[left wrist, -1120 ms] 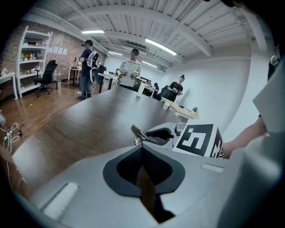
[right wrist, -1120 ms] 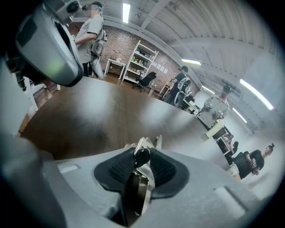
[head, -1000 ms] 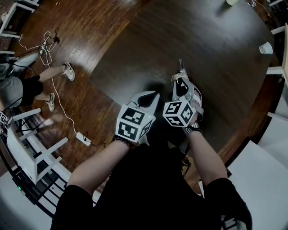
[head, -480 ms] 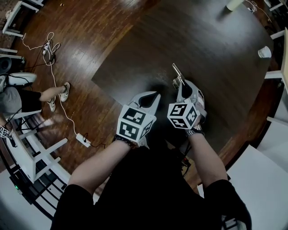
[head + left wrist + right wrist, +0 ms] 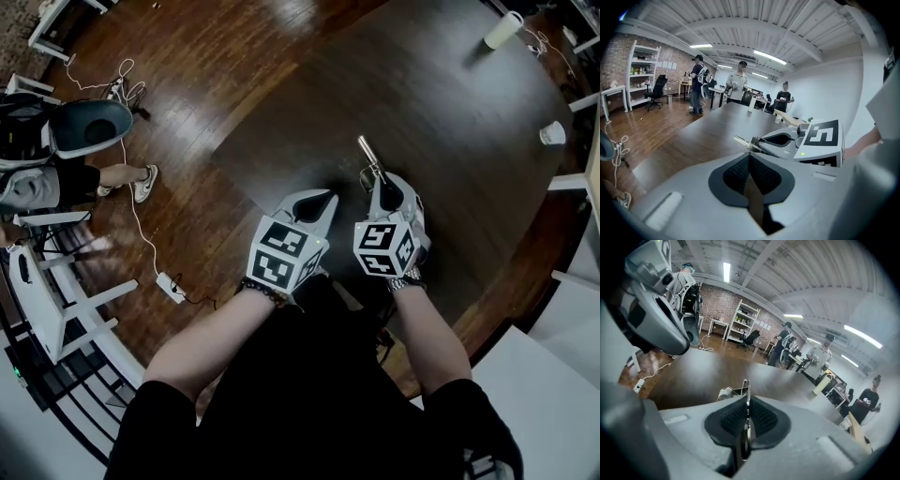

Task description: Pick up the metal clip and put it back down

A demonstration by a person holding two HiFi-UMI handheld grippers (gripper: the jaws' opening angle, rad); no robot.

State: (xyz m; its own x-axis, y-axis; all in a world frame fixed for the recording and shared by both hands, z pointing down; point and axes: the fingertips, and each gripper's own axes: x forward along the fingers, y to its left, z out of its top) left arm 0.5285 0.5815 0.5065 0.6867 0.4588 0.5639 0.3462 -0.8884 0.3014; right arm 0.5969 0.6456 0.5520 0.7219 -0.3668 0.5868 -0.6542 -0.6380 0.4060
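My right tool (image 5: 746, 404) is pressed tight on the metal clip (image 5: 367, 154), pinching it edge-on between the pads. The clip's long end pokes out past the tips, pointing away from me. My left tool (image 5: 750, 161) sits just beside it on the left, its jaws pressed together with nothing between them. Both hang over the desk (image 5: 450, 112), near the edge closest to me. A white cup (image 5: 553, 133) stands by the desk's right edge, well apart.
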